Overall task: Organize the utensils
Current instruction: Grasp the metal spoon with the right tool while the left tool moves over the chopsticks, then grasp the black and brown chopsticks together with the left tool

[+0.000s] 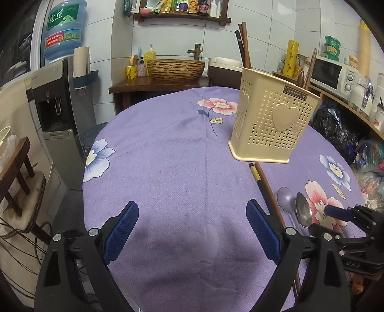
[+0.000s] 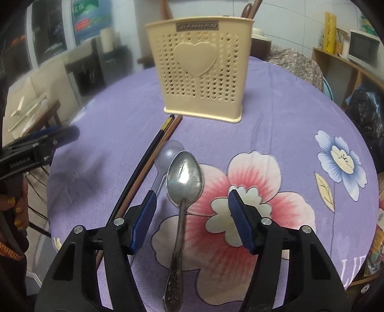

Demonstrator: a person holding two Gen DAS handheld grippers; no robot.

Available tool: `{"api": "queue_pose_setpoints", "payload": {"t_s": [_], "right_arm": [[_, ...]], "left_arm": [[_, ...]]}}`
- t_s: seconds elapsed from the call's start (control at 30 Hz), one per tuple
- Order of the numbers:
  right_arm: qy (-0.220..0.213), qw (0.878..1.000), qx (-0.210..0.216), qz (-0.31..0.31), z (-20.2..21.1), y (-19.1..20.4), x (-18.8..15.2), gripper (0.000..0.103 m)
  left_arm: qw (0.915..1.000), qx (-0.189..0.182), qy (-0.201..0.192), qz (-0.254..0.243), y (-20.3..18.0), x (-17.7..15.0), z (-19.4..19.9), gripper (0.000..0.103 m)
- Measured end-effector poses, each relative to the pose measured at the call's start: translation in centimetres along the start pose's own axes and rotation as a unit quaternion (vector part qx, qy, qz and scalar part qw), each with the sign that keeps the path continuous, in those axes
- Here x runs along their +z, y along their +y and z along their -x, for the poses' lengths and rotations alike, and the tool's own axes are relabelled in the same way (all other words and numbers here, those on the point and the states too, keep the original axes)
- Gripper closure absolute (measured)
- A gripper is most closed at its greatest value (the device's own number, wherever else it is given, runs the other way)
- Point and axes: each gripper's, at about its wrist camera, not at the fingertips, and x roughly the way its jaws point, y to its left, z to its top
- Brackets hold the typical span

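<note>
Presently on the round table, purple flowered cloth (image 1: 168,156): one cream perforated utensil holder (image 1: 271,122), heart emblem on its face, standing upright toward the far right of the cloth, also seen front-on at (image 2: 201,72). Inside it, several dark chopsticks (image 1: 243,45) upright in the rear part and brown wooden handles (image 1: 309,69) leaning at the right end; exact compartment not discernible. Loose on the cloth just in front of the holder's base: one pair of chopsticks (image 2: 144,165), one black with a gold band, one brown, lying side by side, tips near the base; contact with it not discernible. Beside these, one pale lilac plastic spoon (image 2: 168,153), bowl up, partly overlapped by one metal spoon (image 2: 183,177), bowl toward the holder, embossed handle running back toward the camera. Right gripper (image 2: 192,216): jaws spread wide, blue pads either side of the metal spoon's neck, neither pad touching it. Left gripper (image 1: 192,230): jaws spread wide, low above bare cloth, nothing between the pads, chopsticks passing just outside its right finger. Background: water dispenser (image 1: 55,100), woven basin (image 1: 175,69), microwave (image 1: 336,74), wall shelf of bottles (image 1: 182,9).
</note>
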Motion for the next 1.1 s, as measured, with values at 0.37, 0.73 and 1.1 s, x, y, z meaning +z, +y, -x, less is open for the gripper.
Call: {"api": "queue_pose_setpoints", "payload": {"t_s": [0.37, 0.73, 1.1], "right_arm": [[0.008, 1.000, -0.014, 0.011, -1.1, 0.4, 0.4, 0.052], [0.009, 0.999, -0.041, 0.002, -1.0, -1.0, 1.0, 0.074], [-0.004, 0.996, -0.063, -0.055, 0.3, -5.8, -0.3, 0.061]], "left_arm": [[0.9999, -0.008, 0.005, -0.006, -0.6, -0.5, -0.1, 0.013], [0.9991, -0.026, 0.022, -0.027, -2.6, -1.1, -0.6, 0.013], [0.9939, -0.048, 0.062, -0.077, -6.0, -2.7, -2.0, 0.016]]}}
